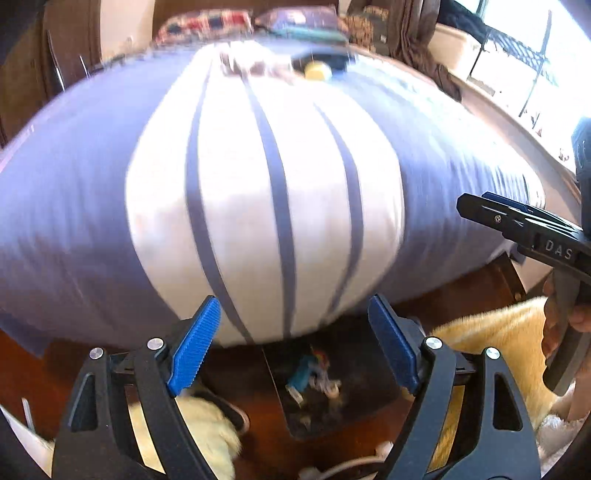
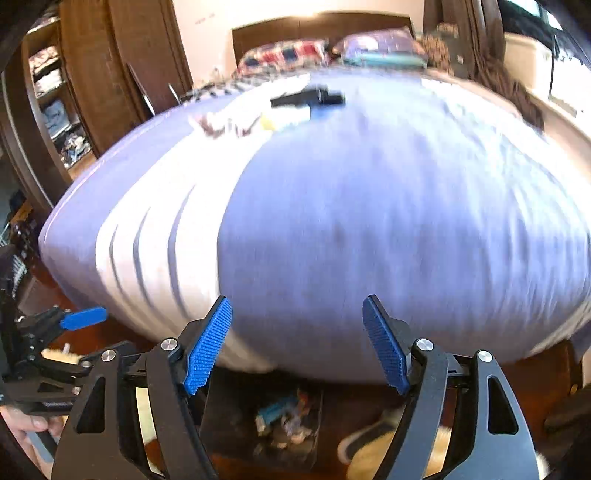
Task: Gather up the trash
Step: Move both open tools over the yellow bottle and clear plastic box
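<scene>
Both grippers hanging spread and empty over the trash bin.
Left gripper (image 1: 295, 354), right gripper (image 2: 297, 343): wrappers lying in bin (image 1: 332, 417); scraps (image 1: 251, 64) on bed (image 1: 92, 184) still waiting.

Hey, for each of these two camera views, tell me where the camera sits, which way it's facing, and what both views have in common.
Left wrist view: sits on the left gripper, angled down over the bed; own jaws open, the right gripper and a hand at the right edge.
Right wrist view: sits on the right gripper, facing the same bed; own jaws open, left gripper at the left edge.
Shared: the bed, the dark bin of trash at its foot, pillows.
</scene>
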`<state>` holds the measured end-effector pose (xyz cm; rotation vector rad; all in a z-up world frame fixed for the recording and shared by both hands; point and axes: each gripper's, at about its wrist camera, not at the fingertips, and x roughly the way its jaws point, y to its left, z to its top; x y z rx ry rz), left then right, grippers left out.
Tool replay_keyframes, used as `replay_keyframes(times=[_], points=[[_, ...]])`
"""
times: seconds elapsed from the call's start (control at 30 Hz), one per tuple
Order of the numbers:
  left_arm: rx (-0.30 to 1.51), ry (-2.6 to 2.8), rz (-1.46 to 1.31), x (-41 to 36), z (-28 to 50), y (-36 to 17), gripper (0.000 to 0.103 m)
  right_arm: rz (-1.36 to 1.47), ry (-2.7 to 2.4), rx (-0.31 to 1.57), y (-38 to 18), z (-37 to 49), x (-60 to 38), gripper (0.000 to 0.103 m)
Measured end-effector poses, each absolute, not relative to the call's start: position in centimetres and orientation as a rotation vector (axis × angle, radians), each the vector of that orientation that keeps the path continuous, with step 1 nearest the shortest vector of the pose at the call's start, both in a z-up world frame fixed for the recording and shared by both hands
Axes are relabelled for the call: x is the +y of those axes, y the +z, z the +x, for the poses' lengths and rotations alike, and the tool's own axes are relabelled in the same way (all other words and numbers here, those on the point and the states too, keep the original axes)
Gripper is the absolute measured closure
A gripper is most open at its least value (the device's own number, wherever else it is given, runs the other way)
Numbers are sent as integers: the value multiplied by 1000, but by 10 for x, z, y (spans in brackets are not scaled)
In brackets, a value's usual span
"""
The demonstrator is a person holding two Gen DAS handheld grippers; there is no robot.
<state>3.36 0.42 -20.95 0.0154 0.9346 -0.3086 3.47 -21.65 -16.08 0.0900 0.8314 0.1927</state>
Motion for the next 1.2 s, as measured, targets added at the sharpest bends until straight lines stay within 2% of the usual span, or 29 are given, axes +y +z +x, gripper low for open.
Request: replay_keyframes(times=[0.4,0.7,1.03,1.2], points=[[836,-243,37,12,131,-153,25,70,210,759,-120,136,-211,29],[837,-262,71,2,187,-156,25,94,240,789,-124,211,-195,29],[851,-277,87,-3,217,-165,25,105,233,868,-144,282,-165,31],[860,-283,59,-2,232,-165,25,118,221,927,-156,298,-163,41]])
